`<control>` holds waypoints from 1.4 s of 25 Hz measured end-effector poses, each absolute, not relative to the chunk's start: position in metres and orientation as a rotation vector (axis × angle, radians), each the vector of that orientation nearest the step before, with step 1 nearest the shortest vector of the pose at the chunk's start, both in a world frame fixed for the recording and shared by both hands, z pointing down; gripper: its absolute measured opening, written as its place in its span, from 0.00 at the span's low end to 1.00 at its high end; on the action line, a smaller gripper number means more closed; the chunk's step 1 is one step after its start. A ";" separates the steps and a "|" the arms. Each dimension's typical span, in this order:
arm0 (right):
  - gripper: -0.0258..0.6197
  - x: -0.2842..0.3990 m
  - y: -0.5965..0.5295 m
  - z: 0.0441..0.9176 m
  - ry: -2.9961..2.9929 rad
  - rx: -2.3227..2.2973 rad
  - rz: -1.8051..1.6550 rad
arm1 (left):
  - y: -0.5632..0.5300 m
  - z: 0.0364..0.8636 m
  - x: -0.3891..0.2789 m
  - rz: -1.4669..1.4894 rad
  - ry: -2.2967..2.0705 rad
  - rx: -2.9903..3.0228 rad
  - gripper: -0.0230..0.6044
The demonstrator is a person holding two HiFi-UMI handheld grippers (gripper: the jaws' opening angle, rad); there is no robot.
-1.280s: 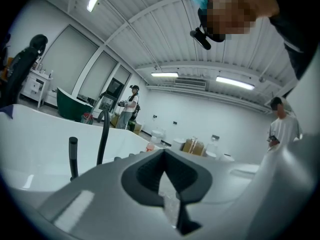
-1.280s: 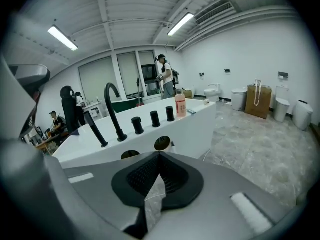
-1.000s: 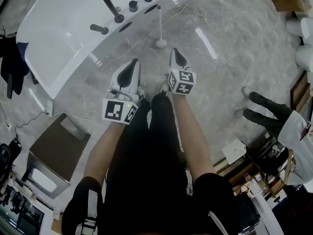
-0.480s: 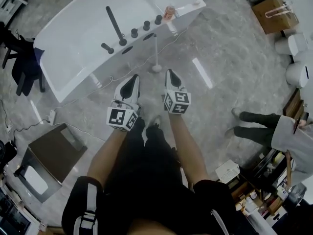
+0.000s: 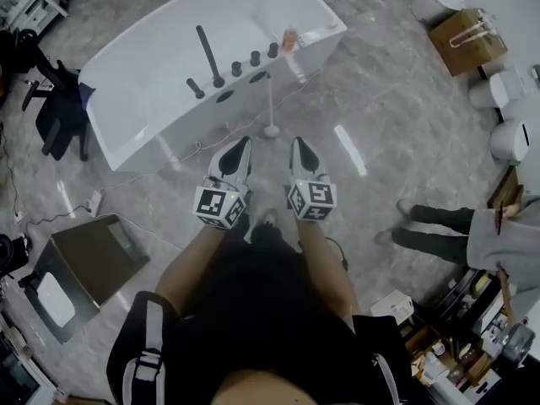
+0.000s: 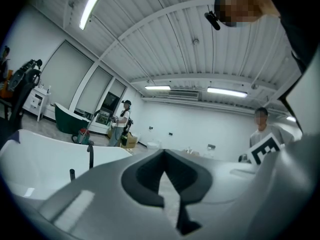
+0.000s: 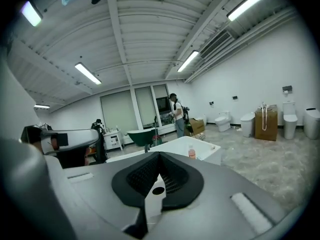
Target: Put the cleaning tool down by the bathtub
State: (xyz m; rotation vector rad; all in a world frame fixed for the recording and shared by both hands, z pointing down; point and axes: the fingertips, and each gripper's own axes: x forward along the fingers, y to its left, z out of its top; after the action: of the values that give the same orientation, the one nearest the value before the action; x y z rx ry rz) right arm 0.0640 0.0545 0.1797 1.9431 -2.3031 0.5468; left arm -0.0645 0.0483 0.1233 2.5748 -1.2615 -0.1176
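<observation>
Both my tools are empty. Right tool (image 5: 301, 148) is fully closed, pads together, nothing btwn them. Left tool (image 5: 237, 148) reads the same in its own view: pads meet at the tip, gripping nothing. They sit side by side at frame centre in the head view, just below the cleaning tool (image 5: 270, 95) and not touching it.

So the put-down itself looks done to me. The cleaning tool is by the bathtub (image 5: 173, 137), a bit above frame centre, at the tub's near wall below the row of black knobs (image 5: 255, 57).

What's left, imo, is getting clear w/o disturbing it. To do that well:
- Draw both tools straight toward the bottom of the frame, jaws closed.
- No sideways swing near the round head (image 5: 271, 131).
- Mind the thin white cable (image 5: 198, 146) on the floor that runs past that head. Snag it & the whole thing prob goes over.

Orientation: the long axis runs approx top-to-bottom in the frame. The round head is the lower end, on the floor, nearest my tools. The thin white handle points up-frame at the tub, its far end reaching the wall near the knobs. Can't tell from here whether it leans on the tub or lies flat on the floor; I'd guess it leans
</observation>
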 end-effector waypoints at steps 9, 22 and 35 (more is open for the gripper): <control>0.04 0.072 0.125 0.111 -2.363 2.015 0.390 | 0.093 0.088 -0.060 -0.141 -1.232 2.631 0.05; 0.04 0.077 0.143 0.099 -2.401 1.993 0.334 | 0.110 0.091 -0.065 -0.103 -1.271 2.629 0.05; 0.04 0.071 0.137 0.092 -2.417 1.998 0.312 | 0.103 0.089 -0.069 -0.117 -1.266 2.638 0.05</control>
State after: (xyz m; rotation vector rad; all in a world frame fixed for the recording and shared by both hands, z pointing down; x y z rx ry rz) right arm 0.0712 0.1372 0.0916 1.9976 -2.4168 0.3121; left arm -0.0685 0.1030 0.0890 2.6378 -1.2663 -0.1169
